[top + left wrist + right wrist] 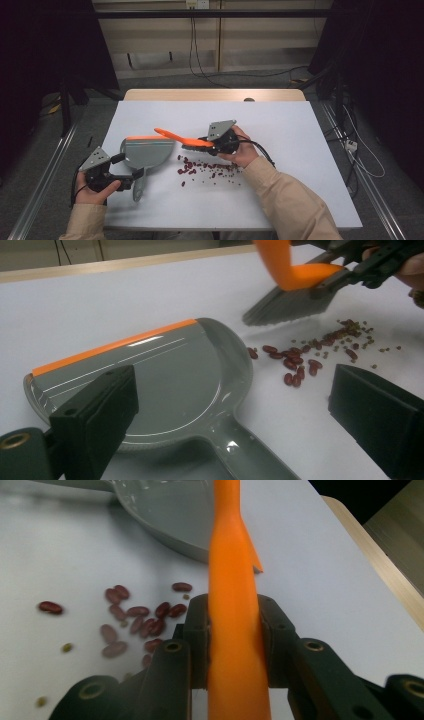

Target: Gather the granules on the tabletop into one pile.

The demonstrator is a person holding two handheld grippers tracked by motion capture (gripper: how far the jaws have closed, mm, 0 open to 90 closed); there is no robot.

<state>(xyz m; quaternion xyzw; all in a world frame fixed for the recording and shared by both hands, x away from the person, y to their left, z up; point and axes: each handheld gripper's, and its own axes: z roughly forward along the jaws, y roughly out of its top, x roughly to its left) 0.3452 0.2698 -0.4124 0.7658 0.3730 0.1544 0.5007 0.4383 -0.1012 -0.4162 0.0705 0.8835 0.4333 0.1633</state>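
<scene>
Right jaws are pinched tight on the orange handle of the brush [235,630], pads flat on both sides of it, and the left jaws are spread wide with the dustpan's grey handle down between them, not clearly pressing on it. Nearest the camera in the high view you've got two beige sleeves coming in, the left gripper [131,174] low at the table's near left, the right gripper [210,144] more toward the middle. The dustpan [146,152] lies flat on the white mat [300,150] just ahead of the left gripper, its orange lip on the far edge. Beside the pan's right side there's a scatter of dark red beans [200,167], with some tiny greenish bits mixed in at the right end of the spill. The brush bristles hang just above and behind the beans, handle angled up and left over the pan's corner. The mat is plain white and covers most of a wooden table [215,94], with a strip of bare wood at the far edge. Past that it's grey floor, a pale wall panel with black cables [192,50] dangling from a socket, dark curtains on both sides, and metal rails [45,170] running along the floor left and right.
</scene>
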